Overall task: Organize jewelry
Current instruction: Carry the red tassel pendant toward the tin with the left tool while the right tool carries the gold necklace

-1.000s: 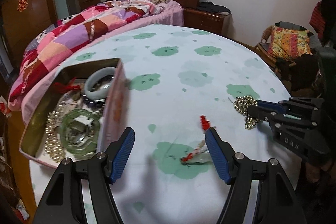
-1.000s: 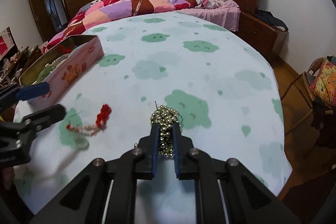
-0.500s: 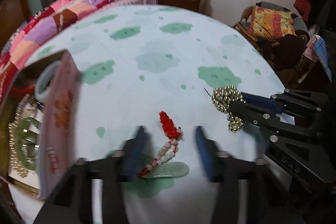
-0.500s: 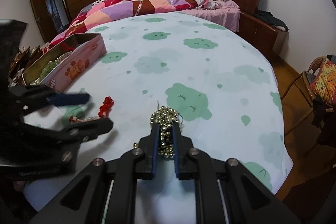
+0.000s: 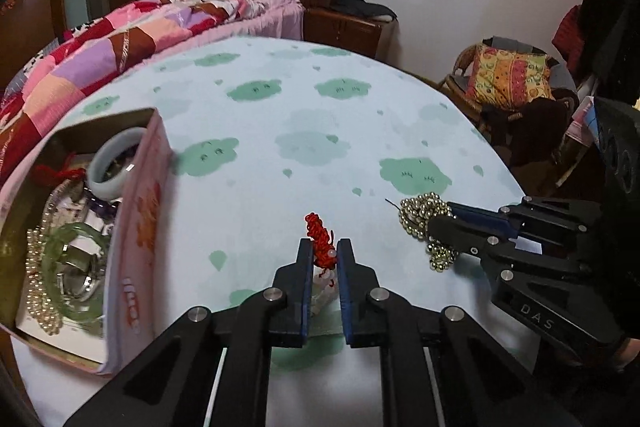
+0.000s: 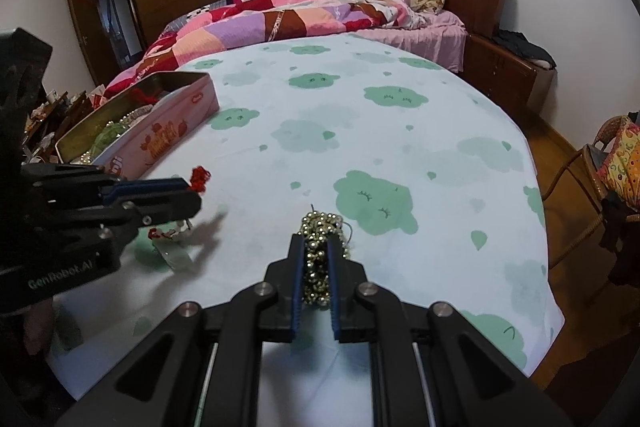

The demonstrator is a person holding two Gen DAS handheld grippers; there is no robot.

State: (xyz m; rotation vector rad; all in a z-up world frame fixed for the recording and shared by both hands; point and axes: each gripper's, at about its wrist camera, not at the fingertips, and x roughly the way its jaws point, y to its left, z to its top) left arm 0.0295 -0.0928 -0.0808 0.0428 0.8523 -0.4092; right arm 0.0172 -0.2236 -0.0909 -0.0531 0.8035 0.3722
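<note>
Red knotted cord [image 5: 320, 239] now sits between the blue pads of the left gripper [image 5: 324, 259], low at the centre of the left wrist view. One second ago these jaws stood wide apart with the cord piece lying loose on the cloth between them; they are now drawn in tight on the red knot. In the right wrist view the same knot [image 6: 199, 179] protrudes from the tip of the left gripper [image 6: 188, 193] at the left of the frame. The white beads and pale green pendant [image 6: 174, 255] attached to the cord lie below it; whether the pendant is off the cloth or touching it cannot be told from either view.

The right gripper [image 6: 316, 259] is clamped on the gold bead strand [image 6: 320, 227] at the lower centre of its own view, unchanged from the earlier frames. In the left wrist view that strand [image 5: 420, 215] appears at the right, bunched at the gripper tip.

The pink tin [image 5: 136, 227] stands at the left edge of the left wrist view on the cloud-print tablecloth [image 5: 300, 115]. It holds a green bangle [image 5: 76, 275], a pale bangle [image 5: 112, 163] and a pearl strand [image 5: 38, 291]. The tin is well apart from both grippers.
</note>
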